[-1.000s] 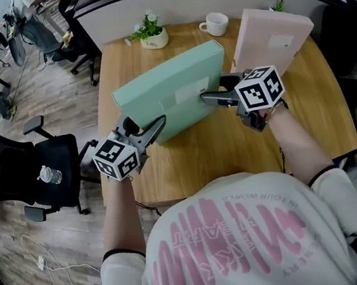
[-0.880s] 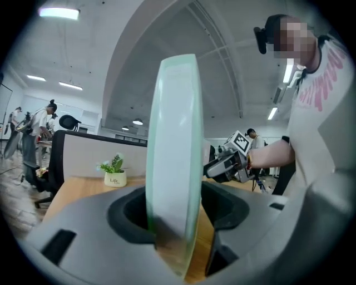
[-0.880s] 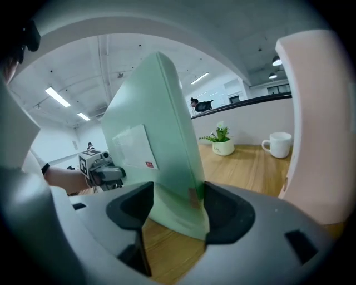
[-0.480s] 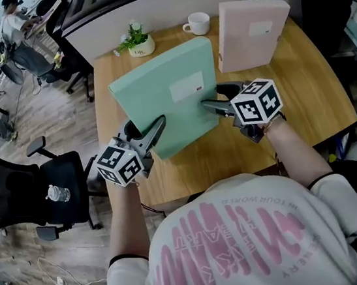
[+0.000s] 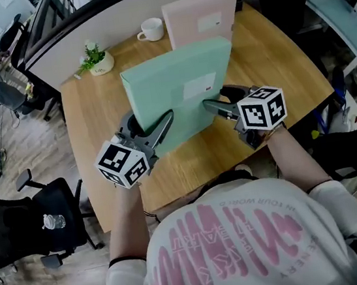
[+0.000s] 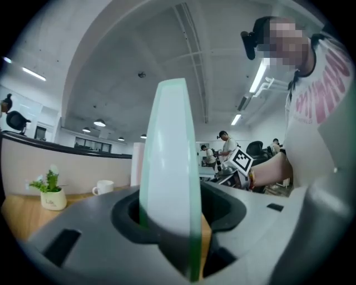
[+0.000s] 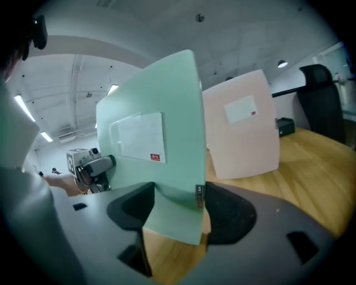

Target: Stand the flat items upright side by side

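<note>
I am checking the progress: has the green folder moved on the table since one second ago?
Yes. The green folder has shifted right, away from the plant pot, and is now in front of the pink folder.

White T-shirt (image 5: 245, 241) with pink lettering, dark-edged sleeves (image 5: 125, 257), perhaps a red wristband (image 6: 251, 179); grey left gripper (image 5: 152, 117) and right gripper (image 5: 215, 97).

The wooden bench (image 5: 93, 121) carries an upright pink folder (image 5: 200, 17), a white cup (image 5: 151, 29) and a potted plant (image 5: 96, 58).
</note>
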`<action>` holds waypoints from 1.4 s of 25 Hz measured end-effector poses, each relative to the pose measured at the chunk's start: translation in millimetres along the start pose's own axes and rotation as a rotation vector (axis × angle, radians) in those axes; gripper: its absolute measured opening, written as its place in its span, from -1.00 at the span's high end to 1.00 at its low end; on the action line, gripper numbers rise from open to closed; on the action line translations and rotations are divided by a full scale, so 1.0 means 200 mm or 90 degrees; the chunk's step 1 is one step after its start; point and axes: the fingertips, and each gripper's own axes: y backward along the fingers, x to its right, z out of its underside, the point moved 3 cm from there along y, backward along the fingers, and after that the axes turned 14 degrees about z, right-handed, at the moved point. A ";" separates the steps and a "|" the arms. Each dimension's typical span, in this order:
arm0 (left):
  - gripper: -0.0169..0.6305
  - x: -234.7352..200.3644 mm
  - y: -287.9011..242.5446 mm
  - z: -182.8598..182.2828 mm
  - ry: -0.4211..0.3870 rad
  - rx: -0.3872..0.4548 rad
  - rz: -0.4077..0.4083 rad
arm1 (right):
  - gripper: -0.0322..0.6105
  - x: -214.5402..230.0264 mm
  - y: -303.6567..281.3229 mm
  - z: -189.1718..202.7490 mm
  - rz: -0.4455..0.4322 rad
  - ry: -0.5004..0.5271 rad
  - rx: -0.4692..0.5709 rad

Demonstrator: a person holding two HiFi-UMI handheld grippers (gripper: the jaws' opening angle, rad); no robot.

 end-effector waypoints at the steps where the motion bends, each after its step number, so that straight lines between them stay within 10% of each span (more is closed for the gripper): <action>1: 0.29 0.02 -0.07 0.00 -0.009 -0.009 0.014 | 0.05 0.05 0.03 0.00 0.011 -0.003 0.007; 19: 0.09 -0.05 -1.07 -0.03 -0.053 -0.091 -0.030 | 0.01 0.94 0.27 -0.24 0.037 0.051 0.049; 35: 0.18 -0.36 -1.20 0.04 -0.003 -0.097 -0.052 | 0.01 1.14 0.03 -0.48 -0.042 0.105 0.077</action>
